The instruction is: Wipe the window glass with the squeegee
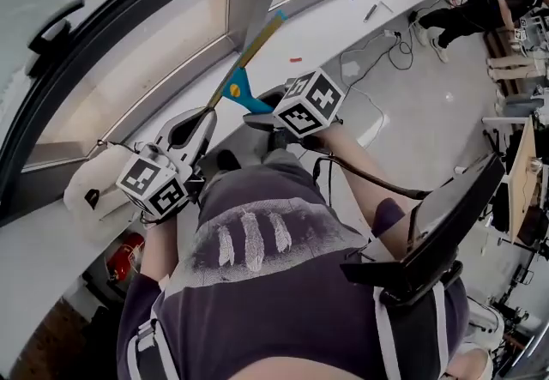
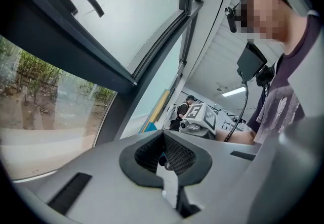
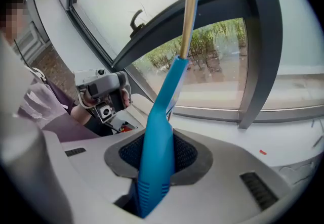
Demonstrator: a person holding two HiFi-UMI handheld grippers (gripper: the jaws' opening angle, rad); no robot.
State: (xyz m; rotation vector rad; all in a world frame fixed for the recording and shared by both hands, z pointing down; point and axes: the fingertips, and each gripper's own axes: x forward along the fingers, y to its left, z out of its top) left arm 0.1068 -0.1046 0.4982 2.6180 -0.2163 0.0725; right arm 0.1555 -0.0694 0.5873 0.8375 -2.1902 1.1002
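Note:
The squeegee has a blue handle (image 1: 243, 93) and a yellow blade (image 1: 262, 37) that reaches up against the window frame. My right gripper (image 1: 260, 117), under its marker cube, is shut on the blue handle (image 3: 158, 132), which fills the gap between the pads; the yellow part (image 3: 190, 10) rises toward the glass (image 3: 212, 56). My left gripper (image 1: 202, 118) stands level to the left of the handle, close to the sill, shut with nothing in it (image 2: 163, 160). From it I see the right gripper's cube (image 2: 205, 117) and the squeegee (image 2: 156, 112) by the pane.
A dark window frame with a lever handle (image 1: 54, 32) curves overhead. A white bundle (image 1: 90, 190) and a red object (image 1: 127, 254) lie low on the left. Cables (image 1: 377, 48) trail on the floor, and another person (image 1: 470, 11) is at the far right.

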